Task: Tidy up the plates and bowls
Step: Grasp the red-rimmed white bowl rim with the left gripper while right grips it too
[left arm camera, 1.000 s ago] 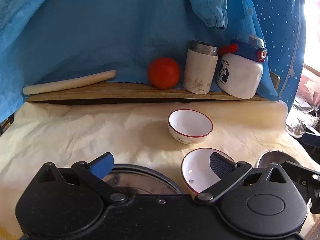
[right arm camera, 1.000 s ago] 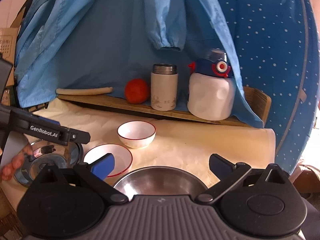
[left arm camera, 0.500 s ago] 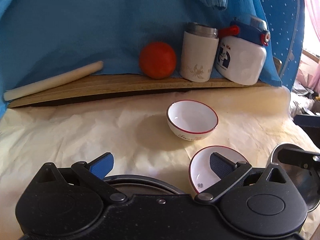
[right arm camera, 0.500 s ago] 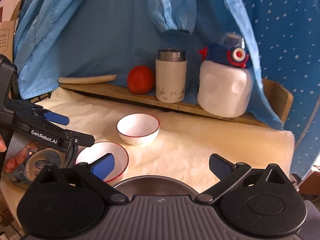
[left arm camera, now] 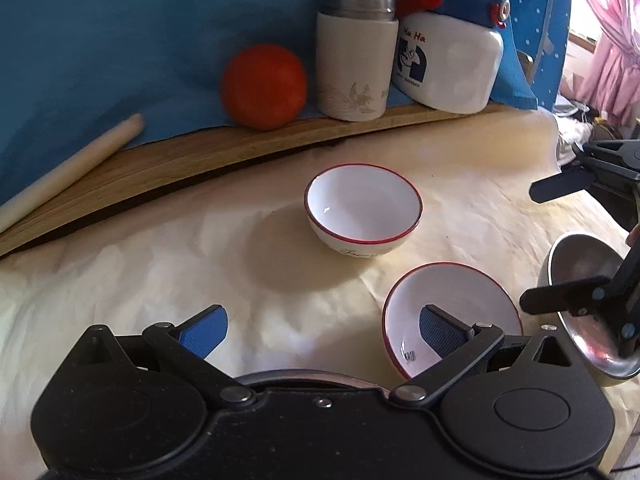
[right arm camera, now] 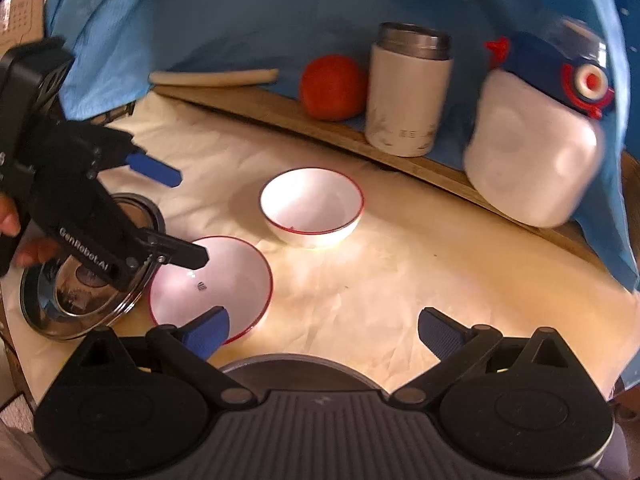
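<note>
Bare cream cloth (left arm camera: 140, 264) lies open left of the white bowl (left arm camera: 363, 208), while the red-rimmed plate (left arm camera: 452, 300), a steel bowl (left arm camera: 580, 280) and the wooden ledge (left arm camera: 240, 148) with its red ball (left arm camera: 264, 86) crowd the right side and the back.

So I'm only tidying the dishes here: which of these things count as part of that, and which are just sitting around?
Part of the job:
- red-rimmed bowl
- red-rimmed plate
- steel bowl
- steel plate

Just lying about, all on the wooden board:
- orange fruit
- rolling pin
- thermos
- white and blue bottle
</note>
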### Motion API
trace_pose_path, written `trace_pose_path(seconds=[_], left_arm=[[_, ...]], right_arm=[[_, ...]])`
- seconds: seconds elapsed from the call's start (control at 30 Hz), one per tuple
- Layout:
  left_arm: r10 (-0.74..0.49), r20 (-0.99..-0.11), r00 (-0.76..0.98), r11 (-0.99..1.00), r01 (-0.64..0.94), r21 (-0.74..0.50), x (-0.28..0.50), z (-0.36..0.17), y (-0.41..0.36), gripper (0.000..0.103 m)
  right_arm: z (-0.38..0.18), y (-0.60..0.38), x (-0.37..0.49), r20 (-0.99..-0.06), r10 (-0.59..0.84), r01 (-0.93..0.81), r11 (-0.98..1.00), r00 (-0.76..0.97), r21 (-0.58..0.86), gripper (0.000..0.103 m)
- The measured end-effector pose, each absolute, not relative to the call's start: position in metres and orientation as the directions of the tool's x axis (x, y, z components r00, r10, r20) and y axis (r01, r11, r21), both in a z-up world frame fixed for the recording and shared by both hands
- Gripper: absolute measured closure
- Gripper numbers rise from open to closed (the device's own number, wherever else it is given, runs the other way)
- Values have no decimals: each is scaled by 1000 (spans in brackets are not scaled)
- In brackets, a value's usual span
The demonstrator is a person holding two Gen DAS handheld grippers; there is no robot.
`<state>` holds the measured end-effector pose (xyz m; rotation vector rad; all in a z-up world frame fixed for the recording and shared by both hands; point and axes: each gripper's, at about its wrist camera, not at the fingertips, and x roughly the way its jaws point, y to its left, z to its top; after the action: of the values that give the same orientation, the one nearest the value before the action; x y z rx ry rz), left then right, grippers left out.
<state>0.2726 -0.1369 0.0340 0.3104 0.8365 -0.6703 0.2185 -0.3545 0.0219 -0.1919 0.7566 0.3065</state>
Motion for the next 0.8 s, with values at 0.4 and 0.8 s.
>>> trace_pose_path(seconds=[0.4,0.8], left_arm=[[-428,-814,394,730,682,-54,281,32,-142,39],[-430,-851,303,716,688,-117,281,30,-153,69]], right_arm=[[17,-334,237,-763,250,-423,905,596,-34,20],[6,-337,261,-821,319,-414,903,473,112,54]])
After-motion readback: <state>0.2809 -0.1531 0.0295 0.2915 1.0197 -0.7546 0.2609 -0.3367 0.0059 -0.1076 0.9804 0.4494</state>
